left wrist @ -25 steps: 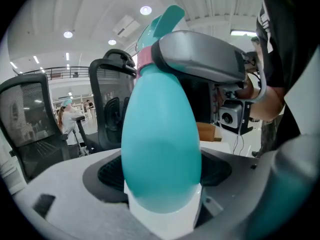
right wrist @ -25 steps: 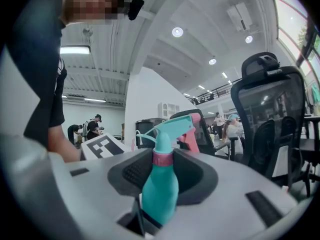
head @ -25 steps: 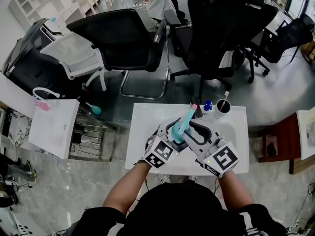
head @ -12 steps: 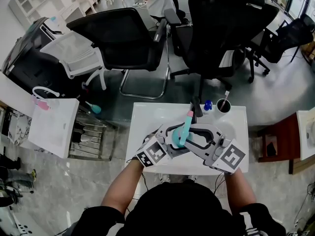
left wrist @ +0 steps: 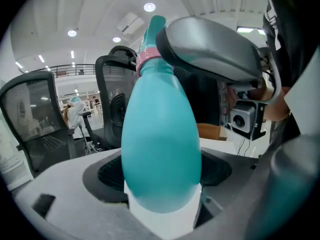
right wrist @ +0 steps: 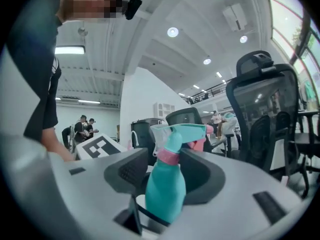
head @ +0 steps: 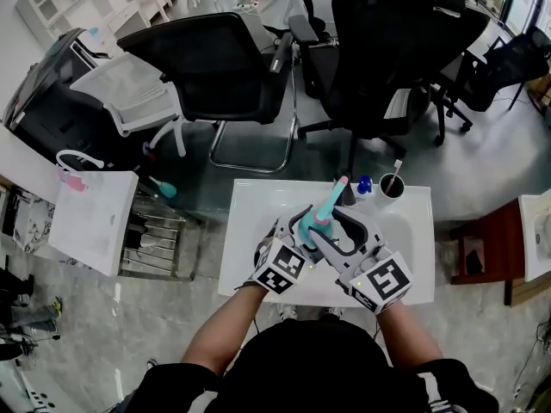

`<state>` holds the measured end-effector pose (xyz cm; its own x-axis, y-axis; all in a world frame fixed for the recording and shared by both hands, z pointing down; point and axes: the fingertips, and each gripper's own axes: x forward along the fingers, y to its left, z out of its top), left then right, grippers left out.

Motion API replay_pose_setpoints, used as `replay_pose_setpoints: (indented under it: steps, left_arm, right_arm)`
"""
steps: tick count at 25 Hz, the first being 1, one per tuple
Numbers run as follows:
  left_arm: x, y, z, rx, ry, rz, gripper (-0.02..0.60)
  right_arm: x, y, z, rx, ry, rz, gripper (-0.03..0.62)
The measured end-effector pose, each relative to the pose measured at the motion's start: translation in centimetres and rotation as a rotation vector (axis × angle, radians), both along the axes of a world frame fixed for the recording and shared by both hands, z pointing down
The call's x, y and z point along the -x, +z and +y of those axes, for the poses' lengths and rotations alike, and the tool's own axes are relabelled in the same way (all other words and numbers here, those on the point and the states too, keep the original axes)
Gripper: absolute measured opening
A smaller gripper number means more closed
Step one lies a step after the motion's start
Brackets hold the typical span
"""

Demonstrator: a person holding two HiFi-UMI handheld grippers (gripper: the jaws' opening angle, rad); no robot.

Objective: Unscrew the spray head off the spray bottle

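Now, spray bottle [left wrist: 160, 149] clamped in left gripper [head: 300, 231] jaws, right gripper [right wrist: 167, 171] jaws just opened, flanking its pink collar [right wrist: 168, 157].

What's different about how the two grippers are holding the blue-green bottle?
The left gripper is clamped on the fat teal body of the spray bottle. The right gripper sits higher, around the pink collar under the spray head.
The left gripper's jaws press the bottle. The right gripper's jaws have just been opening, with the collar between them and a gap beside it.
Both are at the same bottle.
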<state>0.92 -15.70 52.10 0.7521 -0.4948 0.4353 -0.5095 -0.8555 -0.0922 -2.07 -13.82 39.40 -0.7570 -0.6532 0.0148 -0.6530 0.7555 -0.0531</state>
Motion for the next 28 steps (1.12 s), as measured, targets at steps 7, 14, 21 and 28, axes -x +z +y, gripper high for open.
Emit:
replay_pose_setpoints:
  steps: [7, 14, 21, 28]
  left_arm:
    - [-0.8, -1.1, 0.4, -0.085, -0.008, 0.034, 0.408]
    - [-0.3, -0.8, 0.2, -0.116, -0.009, -0.007, 0.408]
    - [-0.4, -1.4, 0.7, -0.116, 0.003, 0.004, 0.408]
    - [-0.2, -0.5, 1.0, -0.095, 0.003, 0.002, 0.408]
  right_arm:
    - [0.1, -1.8, 0.4, -0.028, 0.041, -0.055, 0.147]
    - [-0.2, -2.8, 0.9, -0.120, 0.030, -0.011, 0.140]
    - [-0.8, -5.6, 1.0, -0.202, 0.034, -0.075, 0.138]
    - [-1.3, -8.2, 1.3, -0.251, 0.043, -0.129, 0.138]
